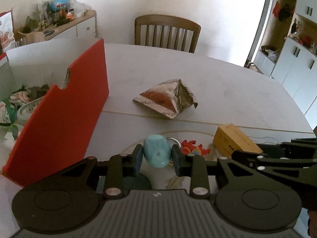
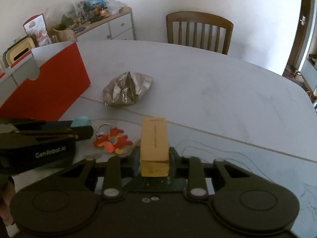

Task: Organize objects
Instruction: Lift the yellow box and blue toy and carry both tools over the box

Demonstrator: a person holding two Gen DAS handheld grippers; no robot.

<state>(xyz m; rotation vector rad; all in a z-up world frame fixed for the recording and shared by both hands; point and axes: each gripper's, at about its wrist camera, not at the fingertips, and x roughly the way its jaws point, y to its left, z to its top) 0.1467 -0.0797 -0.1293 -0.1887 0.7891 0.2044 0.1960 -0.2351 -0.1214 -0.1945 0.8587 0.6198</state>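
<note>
Gripping both at once: left gripper (image 1: 157,156) clenched on cup (image 1: 157,153), right gripper (image 2: 153,159) on box (image 2: 154,145), likely bound for bin (image 1: 59,119).

Crinkled foil packet (image 2: 127,88); matt cardboard box (image 2: 154,144).

A small pale-blue rounded plastic toy (image 1: 157,152) sat upright between dark pads; a red-and-orange rubbery figure keychain (image 2: 112,141) lay flat just beside it. A yellow rectangular cardboard box (image 2: 154,145) pointed away lengthwise. A crumpled silver foil snack bag (image 2: 127,91) lay near the red open-topped storage box (image 1: 59,123)
</note>
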